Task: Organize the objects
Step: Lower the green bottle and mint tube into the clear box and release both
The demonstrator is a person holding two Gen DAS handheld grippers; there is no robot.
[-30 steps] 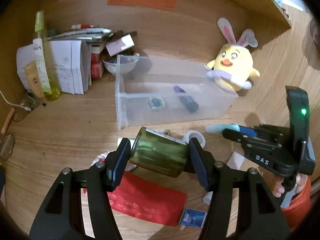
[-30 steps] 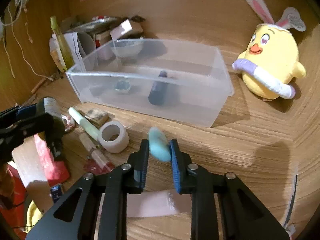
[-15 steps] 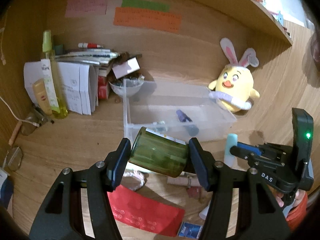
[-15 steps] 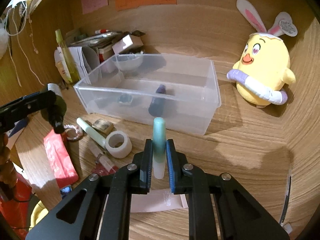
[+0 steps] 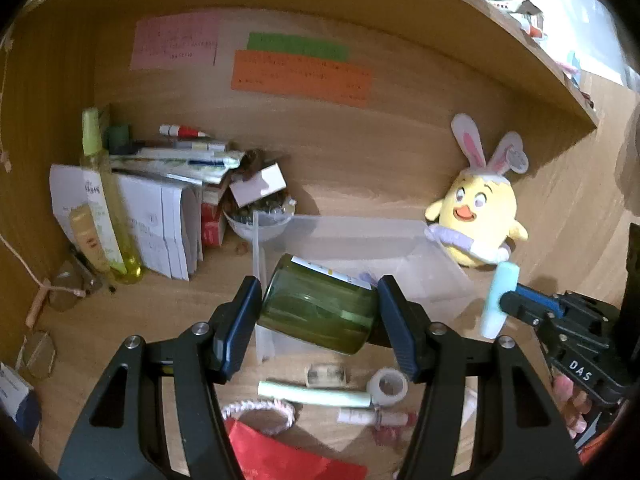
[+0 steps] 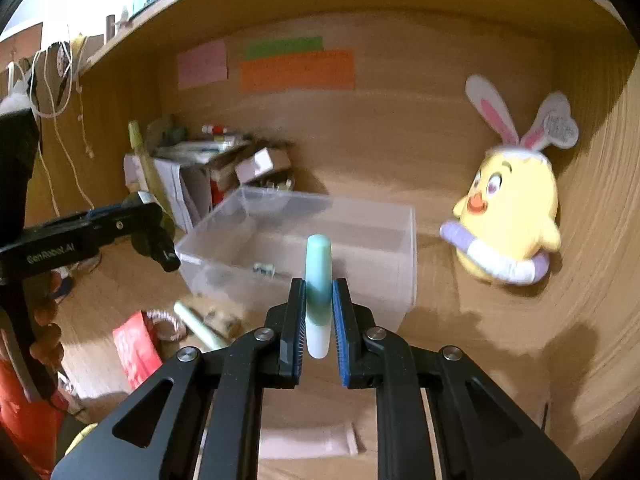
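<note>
My left gripper [image 5: 318, 312] is shut on a dark green jar [image 5: 318, 310] that lies sideways between the pads, held above the near left corner of a clear plastic bin [image 5: 360, 232]. My right gripper [image 6: 319, 320] is shut on a slim teal and white tube [image 6: 319, 280], held upright just before the bin [image 6: 312, 236]. The same tube [image 5: 498, 300] and the right gripper show at the right of the left wrist view. Small items lie inside the bin.
A yellow chick plush [image 5: 478, 224] with rabbit ears sits right of the bin. Papers, pens, a bowl and a tall yellow bottle [image 5: 102, 196] crowd the back left. On the desk near me lie a tape roll [image 5: 388, 386], a pale green tube [image 5: 312, 394] and a red packet [image 5: 288, 460].
Both grippers have risen with their loads. The view has tilted up, showing more of the back wall and its notes. The teal tube has swung from flat to upright in the right gripper.
</note>
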